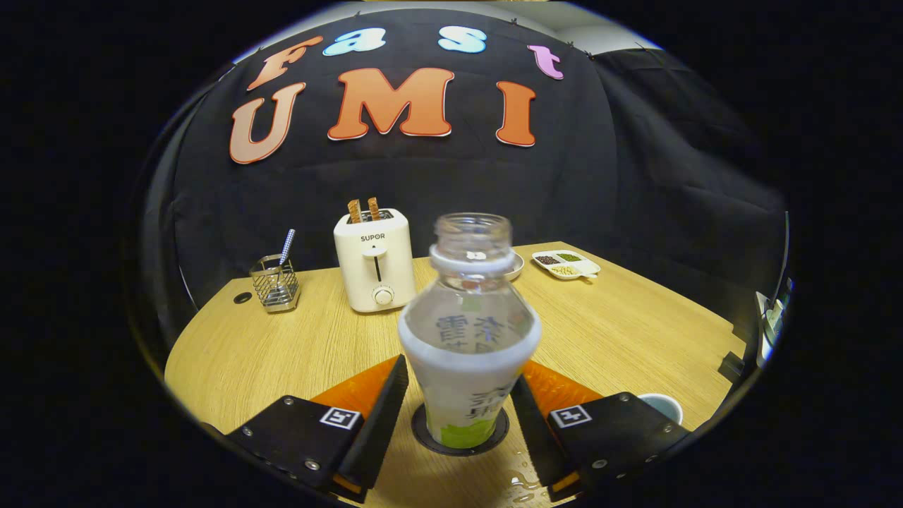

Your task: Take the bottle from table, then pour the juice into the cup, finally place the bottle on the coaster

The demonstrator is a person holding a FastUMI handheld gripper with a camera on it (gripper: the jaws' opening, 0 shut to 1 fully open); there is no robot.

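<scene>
In the gripper view, the bottle [468,339] is seen upright and uncapped on the dark coaster [460,432], between the fingers of the gripper [458,416]. The fingers flank its lower body closely; whether they press it cannot be told. The cup [663,406] is beside the right finger. A toaster [374,259], wire holder [275,283] and snack dish [566,264] are set well beyond on the wooden table [282,353], leaving open surface.

The bottle [469,339] is clear plastic up top, with a white label that turns green at its foot, on a dark round coaster [423,434]. The table [282,353] is pale wood grain. Far left, a cream toaster [374,261] holds brown toast [363,209]; a wire caddy [275,283] gleams silver.
</scene>
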